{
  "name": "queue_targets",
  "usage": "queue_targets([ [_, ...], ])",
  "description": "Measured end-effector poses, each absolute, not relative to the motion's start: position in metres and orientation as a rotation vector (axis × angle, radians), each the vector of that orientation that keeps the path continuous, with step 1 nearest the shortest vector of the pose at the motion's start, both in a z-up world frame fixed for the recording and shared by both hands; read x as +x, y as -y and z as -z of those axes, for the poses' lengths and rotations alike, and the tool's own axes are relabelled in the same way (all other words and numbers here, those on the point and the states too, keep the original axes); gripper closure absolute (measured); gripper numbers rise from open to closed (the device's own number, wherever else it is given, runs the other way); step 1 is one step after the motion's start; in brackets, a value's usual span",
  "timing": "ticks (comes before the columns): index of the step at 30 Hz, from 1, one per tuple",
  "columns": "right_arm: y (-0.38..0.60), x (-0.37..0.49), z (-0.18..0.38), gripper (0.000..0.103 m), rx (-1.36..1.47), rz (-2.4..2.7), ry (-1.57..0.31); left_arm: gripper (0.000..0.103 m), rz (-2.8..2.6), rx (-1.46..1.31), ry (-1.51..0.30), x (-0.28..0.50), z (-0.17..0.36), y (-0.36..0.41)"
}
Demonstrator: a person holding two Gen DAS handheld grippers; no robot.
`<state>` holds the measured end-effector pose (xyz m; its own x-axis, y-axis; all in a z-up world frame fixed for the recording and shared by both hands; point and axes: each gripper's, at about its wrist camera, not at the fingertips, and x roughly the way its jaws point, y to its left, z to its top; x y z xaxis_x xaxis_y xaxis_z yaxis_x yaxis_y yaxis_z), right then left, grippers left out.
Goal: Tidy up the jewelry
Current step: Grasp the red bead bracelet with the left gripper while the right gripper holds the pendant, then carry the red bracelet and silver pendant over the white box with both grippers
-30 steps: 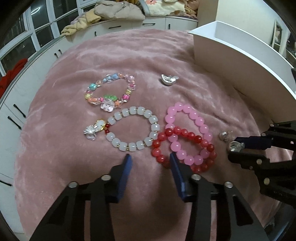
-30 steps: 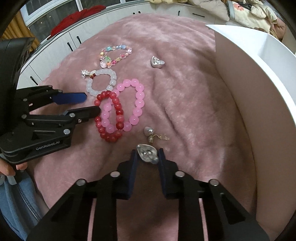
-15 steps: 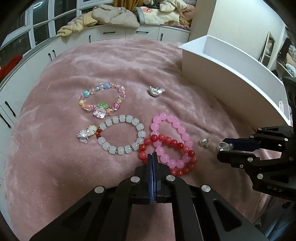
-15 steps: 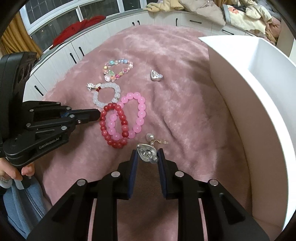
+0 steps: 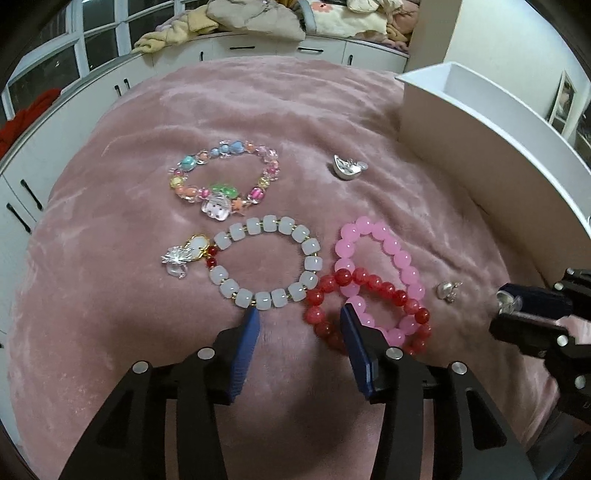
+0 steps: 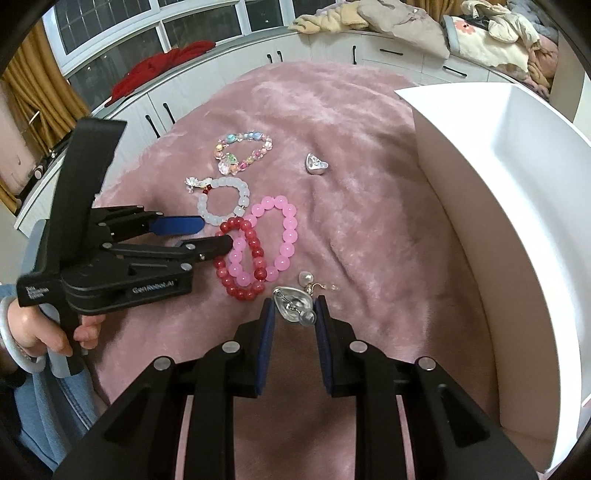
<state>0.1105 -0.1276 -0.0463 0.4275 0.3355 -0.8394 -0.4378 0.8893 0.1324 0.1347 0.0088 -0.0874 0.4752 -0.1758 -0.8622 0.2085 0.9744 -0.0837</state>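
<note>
My right gripper (image 6: 293, 308) is shut on a silver earring (image 6: 293, 303) and holds it above the pink blanket; it also shows in the left wrist view (image 5: 508, 301). My left gripper (image 5: 299, 317) is open and empty, its fingertips just short of the red bead bracelet (image 5: 369, 306) and the white bead bracelet (image 5: 266, 262). The pink bead bracelet (image 5: 380, 254) overlaps the red one. A multicoloured bracelet (image 5: 221, 177) and a silver ear stud (image 5: 347, 168) lie further back. A pearl earring (image 6: 308, 280) lies just ahead of my right gripper.
A white storage box (image 6: 498, 206) stands on the right, open at the top. The pink blanket (image 5: 295, 110) covers the whole surface. White cabinets with piled clothes (image 5: 258, 18) run along the back.
My left gripper was shut half a second ago and has opened again, moving closer to the red and white bracelets. My right gripper has kept hold of the silver earring.
</note>
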Motion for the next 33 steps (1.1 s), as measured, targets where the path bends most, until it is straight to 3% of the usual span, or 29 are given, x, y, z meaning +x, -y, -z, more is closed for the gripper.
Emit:
queue_targets([
  [2, 0.127, 0.11, 0.046, 0.08, -0.11, -0.486, -1.019, 0.06, 0.254, 0.074, -1.053, 0.135, 0.091, -0.004],
  [4, 0.127, 0.109, 0.045, 0.08, -0.11, -0.489, -1.017, 0.074, 0.275, 0.087, -1.052, 0.135, 0.092, -0.001],
  [7, 0.127, 0.11, 0.045, 0.08, -0.107, -0.491, -1.016, 0.088, 0.302, 0.103, -1.045, 0.135, 0.094, 0.003],
  [14, 0.132, 0.109, 0.036, 0.08, -0.084, -0.489, -0.987, 0.088, 0.319, 0.031, -1.036, 0.133, 0.087, -0.005],
  [33, 0.17, 0.115, -0.026, 0.08, 0.0, -0.469, -0.796, 0.088, 0.361, 0.097, -0.79, 0.11, -0.021, 0.031],
])
